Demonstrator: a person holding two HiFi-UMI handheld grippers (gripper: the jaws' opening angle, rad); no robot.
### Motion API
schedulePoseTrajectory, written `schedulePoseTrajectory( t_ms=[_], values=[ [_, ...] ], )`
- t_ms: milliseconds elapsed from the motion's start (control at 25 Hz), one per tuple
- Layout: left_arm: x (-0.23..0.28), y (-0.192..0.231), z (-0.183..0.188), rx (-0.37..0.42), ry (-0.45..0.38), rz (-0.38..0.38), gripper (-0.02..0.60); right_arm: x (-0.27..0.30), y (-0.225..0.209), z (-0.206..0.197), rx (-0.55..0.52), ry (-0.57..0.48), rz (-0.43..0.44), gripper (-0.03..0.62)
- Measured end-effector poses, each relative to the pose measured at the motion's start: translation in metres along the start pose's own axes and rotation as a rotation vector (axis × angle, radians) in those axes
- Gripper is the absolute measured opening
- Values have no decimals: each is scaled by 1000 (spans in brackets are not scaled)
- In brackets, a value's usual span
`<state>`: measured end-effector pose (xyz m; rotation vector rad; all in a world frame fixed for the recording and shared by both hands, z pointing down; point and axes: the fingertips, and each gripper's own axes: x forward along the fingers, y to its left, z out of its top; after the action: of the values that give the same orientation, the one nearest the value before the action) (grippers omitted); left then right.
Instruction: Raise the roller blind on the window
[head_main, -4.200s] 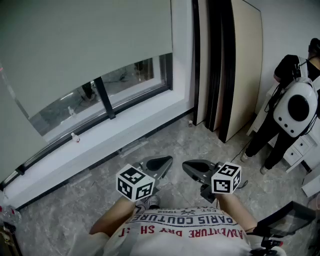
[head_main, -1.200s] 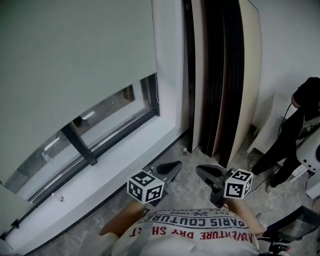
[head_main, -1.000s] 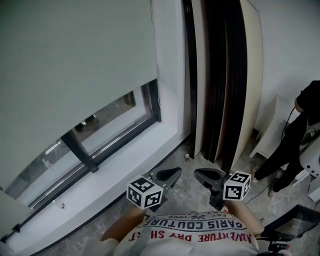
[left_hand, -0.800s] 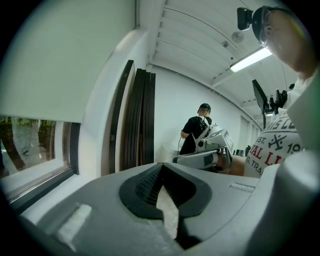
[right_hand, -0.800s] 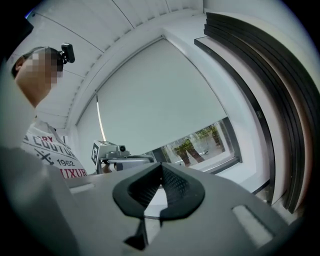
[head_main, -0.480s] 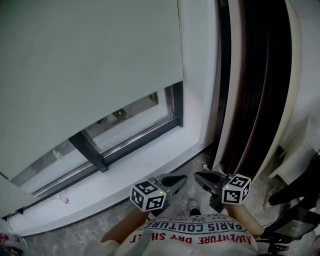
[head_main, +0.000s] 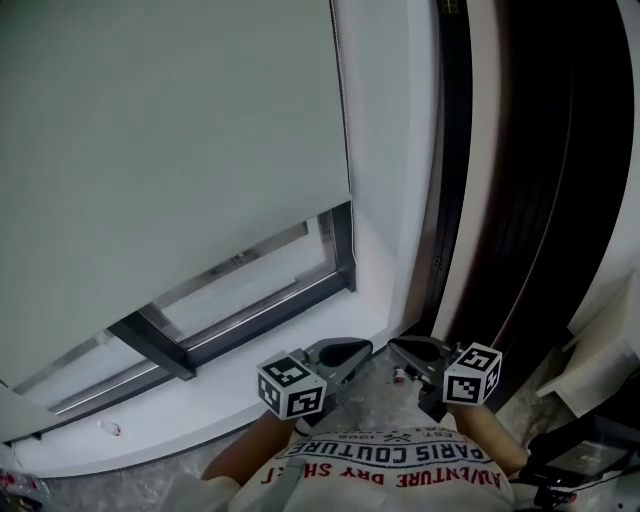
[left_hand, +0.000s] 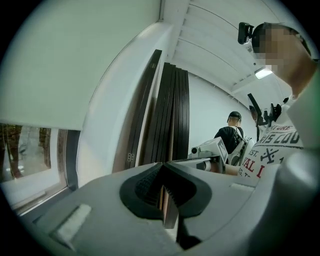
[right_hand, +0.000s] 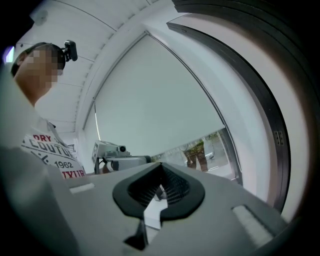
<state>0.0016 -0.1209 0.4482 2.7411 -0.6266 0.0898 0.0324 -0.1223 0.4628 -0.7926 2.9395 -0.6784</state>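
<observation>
Facing the blind (head_main: 170, 150), I hold left hand-held gripper (head_main: 348, 351) and right hand-held gripper (head_main: 405, 349) closed, empty; I should open one toward its right edge at twelve o'clock.

Matt cloth roller blind (head_main: 170, 150), stone-look floor (head_main: 140, 482)

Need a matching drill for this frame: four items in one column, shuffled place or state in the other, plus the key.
Column 1
1. roller blind
2. left tongs
3. dark panels
4. window glass

Column 2
A. shut, nothing gripped
B. showing only as a strip below the hem
C. standing against the wall, right of the window
D. lowered over most of the window

Pairs: 1-D, 2-A, 3-C, 4-B
</observation>
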Motion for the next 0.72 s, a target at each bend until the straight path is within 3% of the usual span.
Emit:
schedulePoseTrajectory(
  t_ms=[160,480,720],
  values=[
    [30,24,25,38,-37,11,2,-3,-33,25,-14,-15,-2,1],
    [53,42,50,71,-39,-24,2,-4,-59,43,-19,-43,-2,1],
    [71,93,76,87,-60,4,2,11,-97,56,-12,-48,-20,0]
  ],
)
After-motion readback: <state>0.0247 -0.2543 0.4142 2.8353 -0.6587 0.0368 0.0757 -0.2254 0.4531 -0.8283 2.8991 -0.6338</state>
